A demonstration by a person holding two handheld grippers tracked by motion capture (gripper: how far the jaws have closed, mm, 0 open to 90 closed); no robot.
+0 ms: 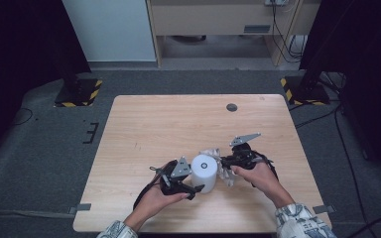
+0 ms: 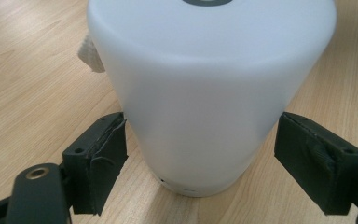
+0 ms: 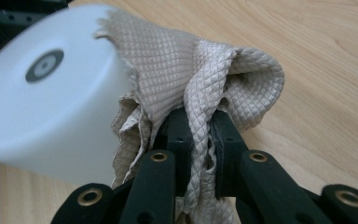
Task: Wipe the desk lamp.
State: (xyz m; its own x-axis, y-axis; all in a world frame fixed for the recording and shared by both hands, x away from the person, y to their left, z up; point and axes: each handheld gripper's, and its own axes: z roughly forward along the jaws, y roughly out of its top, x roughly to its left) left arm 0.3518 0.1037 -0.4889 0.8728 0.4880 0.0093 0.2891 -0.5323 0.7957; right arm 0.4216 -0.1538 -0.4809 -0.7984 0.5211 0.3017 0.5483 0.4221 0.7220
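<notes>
Standing upright near the wooden table's [image 1: 178, 119] front edge, white cylinder [image 1: 204, 172], left gripper [image 1: 194, 189] and right gripper [image 1: 224, 161] flanking it, left gripper view, jaws spread either side of cylinder's base [image 2: 200, 154], left pad touching, right gripper view, jaws clamped on quilted beige cloth [image 3: 191, 79] pressed against cylinder.

Matt white plastic cylinder [image 2: 209, 93]; quilted beige cloth [image 3: 191, 84]; pale wood-grain table [image 1: 178, 124].
</notes>
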